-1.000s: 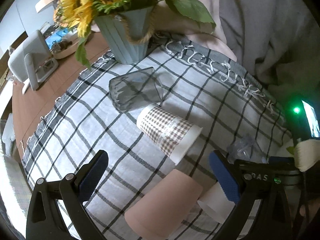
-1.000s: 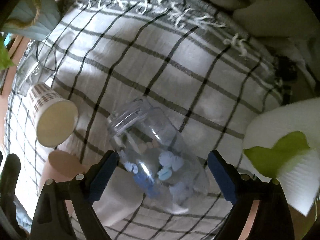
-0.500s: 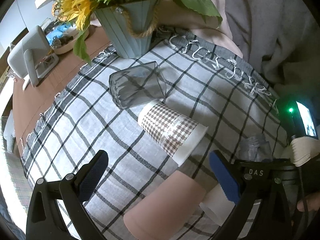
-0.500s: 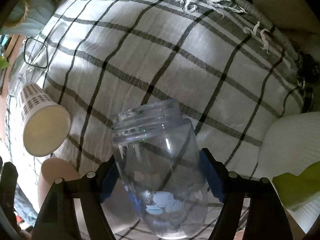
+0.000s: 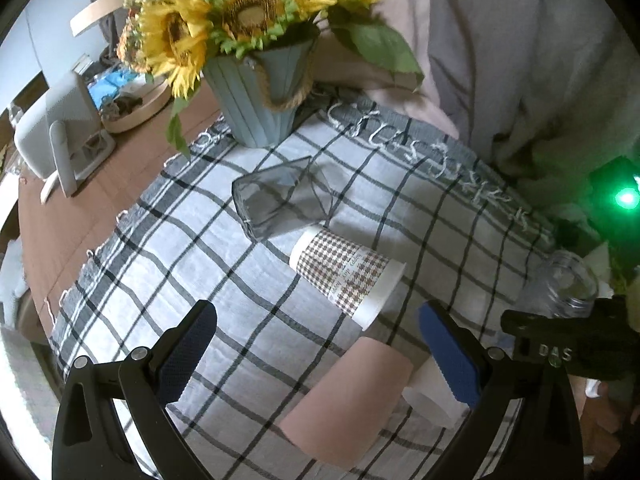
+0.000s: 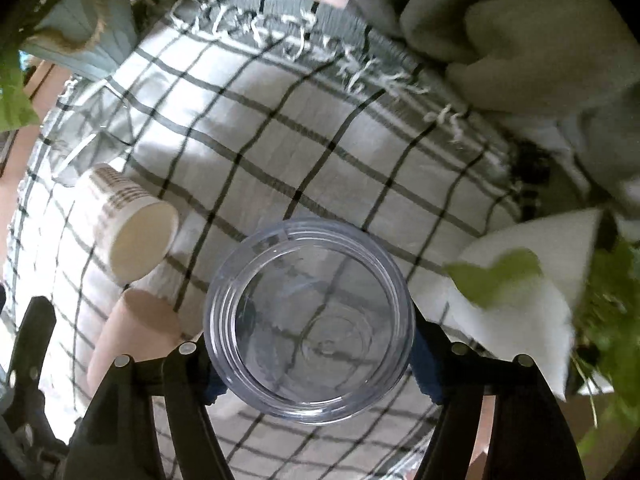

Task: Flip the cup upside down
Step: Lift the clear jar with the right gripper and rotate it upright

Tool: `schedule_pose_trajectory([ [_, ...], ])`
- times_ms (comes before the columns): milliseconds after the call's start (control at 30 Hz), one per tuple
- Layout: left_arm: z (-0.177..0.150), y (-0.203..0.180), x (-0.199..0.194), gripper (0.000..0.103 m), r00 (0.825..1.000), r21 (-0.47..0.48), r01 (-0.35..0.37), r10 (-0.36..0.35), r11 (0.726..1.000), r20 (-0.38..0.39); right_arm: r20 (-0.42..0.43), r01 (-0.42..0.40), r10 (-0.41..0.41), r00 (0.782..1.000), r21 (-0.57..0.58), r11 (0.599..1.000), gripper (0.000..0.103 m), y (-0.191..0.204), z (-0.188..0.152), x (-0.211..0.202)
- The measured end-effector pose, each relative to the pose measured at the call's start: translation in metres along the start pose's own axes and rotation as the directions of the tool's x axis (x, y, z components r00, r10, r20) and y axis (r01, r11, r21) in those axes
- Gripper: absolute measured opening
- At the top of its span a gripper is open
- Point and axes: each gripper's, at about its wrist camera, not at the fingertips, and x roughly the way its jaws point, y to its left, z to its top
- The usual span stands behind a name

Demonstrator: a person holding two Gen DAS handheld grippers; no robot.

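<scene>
My right gripper (image 6: 310, 376) is shut on a clear plastic cup (image 6: 310, 320) with a threaded rim. It holds the cup above the checked cloth (image 6: 280, 152), mouth turned toward the camera. The cup also shows in the left wrist view (image 5: 568, 288), at the far right. My left gripper (image 5: 316, 344) is open and empty above the cloth. A pink cup (image 5: 348, 396) lies on its side between its fingers. A houndstooth paper cup (image 5: 344, 272) lies on its side just beyond.
A dark glass tumbler (image 5: 280, 204) lies on its side behind the paper cup. A blue pot of sunflowers (image 5: 264, 96) stands at the cloth's far edge. A white cup (image 5: 428, 396) lies beside the pink one. A white vase with leaves (image 6: 532, 304) stands right.
My right gripper closed on the clear cup, lifted it off the cloth and tipped its mouth toward the camera. My left gripper stayed open and drew back slightly.
</scene>
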Motion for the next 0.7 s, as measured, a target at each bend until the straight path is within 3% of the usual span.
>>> schedule_pose_trajectory([
  [100,-0.001,0.007,-0.013,0.103,0.999,0.037,0.018,-0.019,0.999,0.029,0.04,0.018,-0.019,0.999,0.021,1.0,0.071,-0.003,-0.015,-0.031],
  [133,-0.002,0.009,-0.018,0.103,0.999,0.05,0.022,-0.023,0.999,0.039,0.051,0.018,-0.019,0.999,0.025,1.0,0.071,-0.025,-0.026,-0.034],
  [233,-0.004,0.019,-0.03,0.103,0.997,0.103,0.036,-0.042,0.994,0.061,0.091,0.006,-0.011,0.996,0.048,0.999,0.071,-0.018,-0.046,-0.058],
  [433,-0.015,0.051,-0.051,0.103,0.991,0.226,0.052,-0.078,0.973,0.108,0.172,-0.088,0.067,0.983,0.12,0.989,0.071,0.022,-0.09,-0.096],
  [700,-0.046,0.114,-0.063,0.103,0.982,0.393,0.013,-0.085,0.919,0.166,0.199,-0.245,0.205,0.958,0.203,0.948,0.071,0.082,-0.136,-0.093],
])
